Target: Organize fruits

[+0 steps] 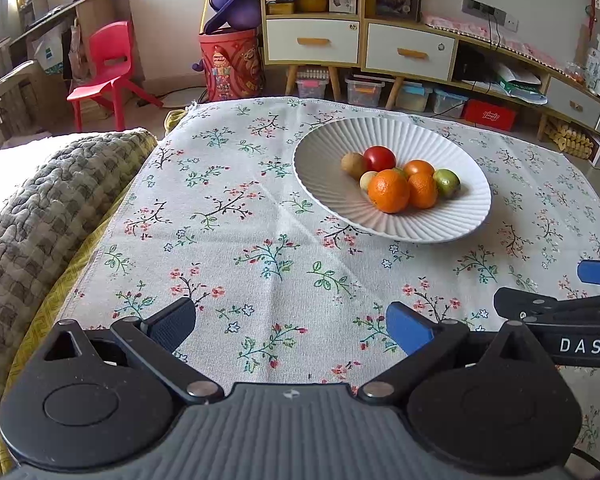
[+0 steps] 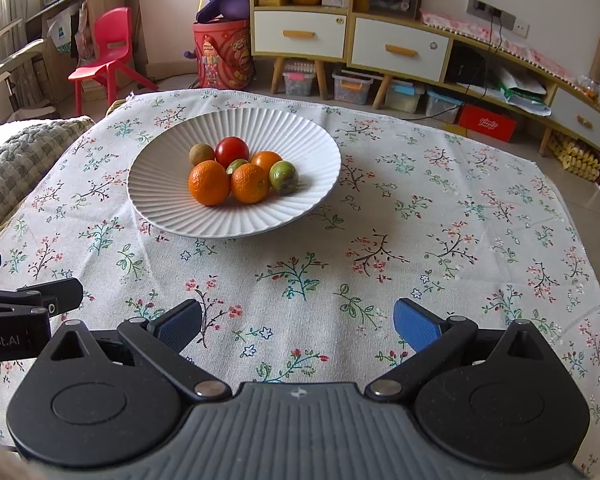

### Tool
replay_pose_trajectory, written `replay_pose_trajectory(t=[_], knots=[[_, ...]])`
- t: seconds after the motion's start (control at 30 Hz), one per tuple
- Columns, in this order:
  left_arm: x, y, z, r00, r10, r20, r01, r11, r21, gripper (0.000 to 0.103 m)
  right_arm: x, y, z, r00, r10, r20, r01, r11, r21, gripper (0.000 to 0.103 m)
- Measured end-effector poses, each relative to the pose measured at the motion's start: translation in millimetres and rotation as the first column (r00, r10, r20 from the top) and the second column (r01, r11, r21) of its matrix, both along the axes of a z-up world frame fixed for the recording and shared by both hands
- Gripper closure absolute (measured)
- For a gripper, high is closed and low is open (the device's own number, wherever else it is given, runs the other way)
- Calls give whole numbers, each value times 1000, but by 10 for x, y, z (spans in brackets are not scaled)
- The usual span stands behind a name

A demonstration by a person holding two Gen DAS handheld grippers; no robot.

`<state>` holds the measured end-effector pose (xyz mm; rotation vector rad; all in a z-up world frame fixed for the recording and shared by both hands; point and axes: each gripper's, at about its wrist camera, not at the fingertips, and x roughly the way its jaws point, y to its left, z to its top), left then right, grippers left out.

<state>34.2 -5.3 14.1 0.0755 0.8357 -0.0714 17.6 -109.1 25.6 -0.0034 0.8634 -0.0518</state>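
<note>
A white ribbed plate sits on the floral tablecloth and holds several fruits: oranges, a red tomato, a brown kiwi and a green fruit. My left gripper is open and empty, low over the cloth, near of the plate. My right gripper is open and empty, also near of the plate. Each gripper shows at the edge of the other's view, the right and the left.
The floral tablecloth covers the table. A quilted blanket lies off the left edge. Beyond the far edge stand a red chair, a red bucket and a low cabinet.
</note>
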Motion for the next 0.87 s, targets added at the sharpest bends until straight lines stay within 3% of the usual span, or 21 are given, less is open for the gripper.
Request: replay_pose_trajectory(t=[0.87], knots=[[7, 1, -20, 1000, 6, -14, -6, 1000, 11, 11, -4, 9, -15, 1000, 7, 0, -7, 1000, -5, 1]])
